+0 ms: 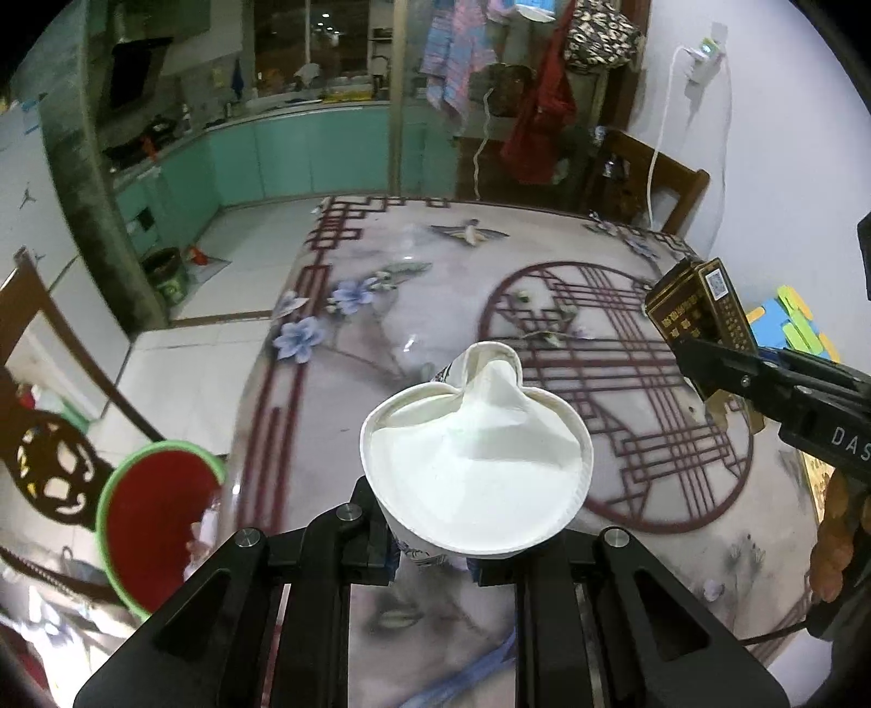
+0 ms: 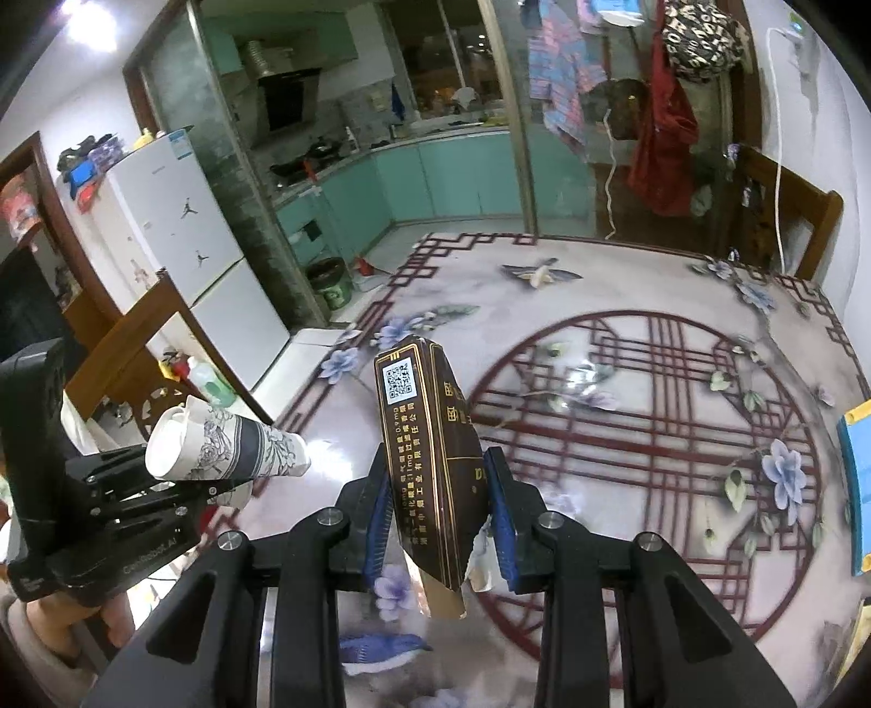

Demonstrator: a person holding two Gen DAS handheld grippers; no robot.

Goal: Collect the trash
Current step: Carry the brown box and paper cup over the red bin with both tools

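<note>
black linkage grippers with silver screws (right gripper (image 2: 441,506) jaws blue-padded, white lettering).

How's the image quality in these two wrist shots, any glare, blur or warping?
Left wrist view: heavy fisheye bending; the glossy table carries soft glare, and the crushed paper cup looks washed out. Right wrist view: a ceiling light flares at top left, the cigarette box is sharp, and the table near the bottom is smeared.
</note>
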